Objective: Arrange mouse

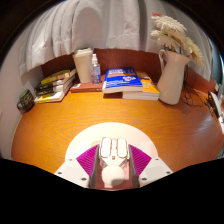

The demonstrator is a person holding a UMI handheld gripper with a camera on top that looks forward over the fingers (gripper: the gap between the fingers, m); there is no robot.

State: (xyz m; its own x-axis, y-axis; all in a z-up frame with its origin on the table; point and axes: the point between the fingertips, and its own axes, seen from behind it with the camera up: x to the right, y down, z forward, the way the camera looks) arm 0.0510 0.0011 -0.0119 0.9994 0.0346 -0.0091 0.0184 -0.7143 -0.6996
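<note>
the jaws (113,165) hold the white mouse (113,163) at six o'clock, pressed between both pink pads so it rides clear above the wooden counter (110,120), with books (130,82) and a vase (172,72) well beyond toward twelve and two.
</note>
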